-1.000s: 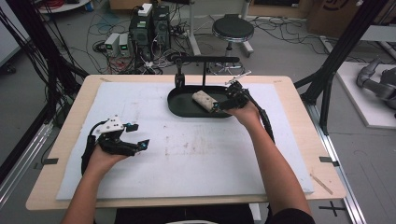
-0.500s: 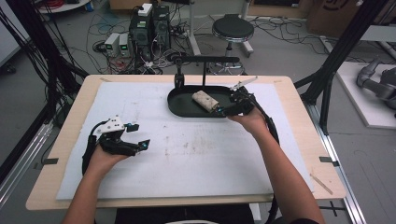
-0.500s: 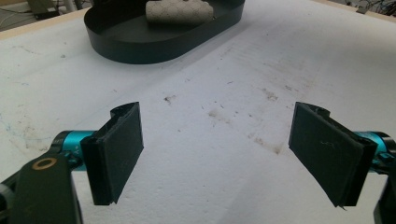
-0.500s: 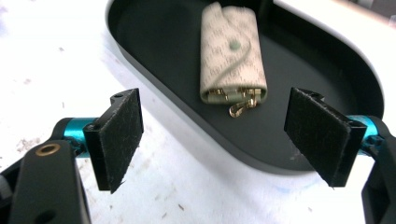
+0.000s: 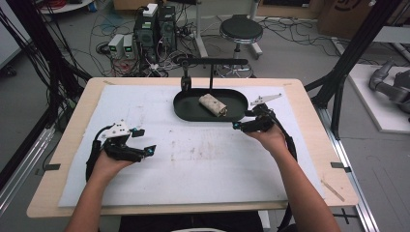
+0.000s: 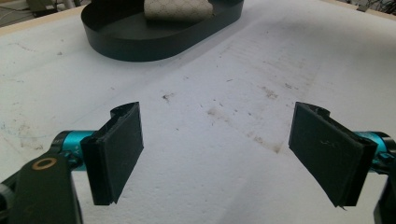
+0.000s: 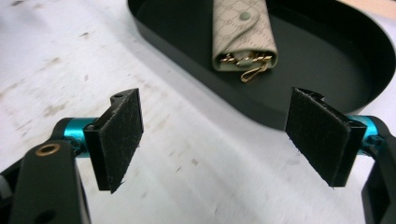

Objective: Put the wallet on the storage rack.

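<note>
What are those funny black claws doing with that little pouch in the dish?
A person holds a claw-like gripper in each hand over a white mat on the table. A small patterned key pouch lies inside the black oval tray. The right gripper sits just outside the tray's rim, jaws open and empty. The left gripper rests on the mat, also open and holding nothing.

Your tray [image 7: 322, 84] looks like matt black plastic or painted metal, hard to tell which. In it lies a key pouch [image 7: 241, 32] of beige patterned material, perhaps coated cloth, with a snap and shiny gold-coloured metal hooks. The white sheet [image 5: 203, 154] is rough, scuffed and stained, over a pale wooden tabletop [image 5: 309, 96]. Your right gripper [image 7: 212, 140] carries fuzzy matt black pads on glossy teal metal stubs.
</note>
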Demonstrator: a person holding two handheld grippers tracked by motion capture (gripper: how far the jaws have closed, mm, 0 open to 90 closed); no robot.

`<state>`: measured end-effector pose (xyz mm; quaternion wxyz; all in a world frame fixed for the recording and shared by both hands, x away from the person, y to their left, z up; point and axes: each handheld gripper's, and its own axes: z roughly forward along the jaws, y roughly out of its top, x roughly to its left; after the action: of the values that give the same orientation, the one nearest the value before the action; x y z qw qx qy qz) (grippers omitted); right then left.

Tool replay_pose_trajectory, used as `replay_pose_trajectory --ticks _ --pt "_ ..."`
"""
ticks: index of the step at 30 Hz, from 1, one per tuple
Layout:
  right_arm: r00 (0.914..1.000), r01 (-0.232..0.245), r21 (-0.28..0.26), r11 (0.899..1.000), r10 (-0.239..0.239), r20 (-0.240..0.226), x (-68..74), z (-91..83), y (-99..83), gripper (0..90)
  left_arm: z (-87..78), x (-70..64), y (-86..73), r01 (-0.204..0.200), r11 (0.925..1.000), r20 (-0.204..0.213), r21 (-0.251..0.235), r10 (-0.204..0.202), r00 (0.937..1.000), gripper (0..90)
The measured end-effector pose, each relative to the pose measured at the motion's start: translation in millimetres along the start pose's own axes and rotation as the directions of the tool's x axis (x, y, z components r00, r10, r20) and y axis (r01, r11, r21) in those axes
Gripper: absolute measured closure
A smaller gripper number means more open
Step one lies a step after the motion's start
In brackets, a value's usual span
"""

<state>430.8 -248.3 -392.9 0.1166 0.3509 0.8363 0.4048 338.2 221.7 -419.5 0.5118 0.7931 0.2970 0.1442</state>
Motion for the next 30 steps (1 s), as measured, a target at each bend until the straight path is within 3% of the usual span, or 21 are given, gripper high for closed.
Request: replay_pose_trajectory --ticks 18,29,30 --pt "0.9989 0.019 -0.117 0.993 -0.023 -0.04 22.9 -29.9 -49.5 20.0 2.0 -0.1 -0.8 0.008 0.9999 0.006 -0.009 -0.008 1.0 17.8" --pt "0.9998 0.009 -0.142 0.99 -0.011 -0.015 30.2 -38.8 -78.5 20.0 4.0 0.5 -1.1 0.014 0.9997 0.012 -0.022 -0.014 0.9998 17.7" --pt "0.9999 0.0 -0.116 0.993 -0.001 -0.011 31.0 -38.4 -80.8 20.0 3.9 0.4 -0.8 0.016 0.9995 0.012 -0.026 -0.015 0.9998 17.8"
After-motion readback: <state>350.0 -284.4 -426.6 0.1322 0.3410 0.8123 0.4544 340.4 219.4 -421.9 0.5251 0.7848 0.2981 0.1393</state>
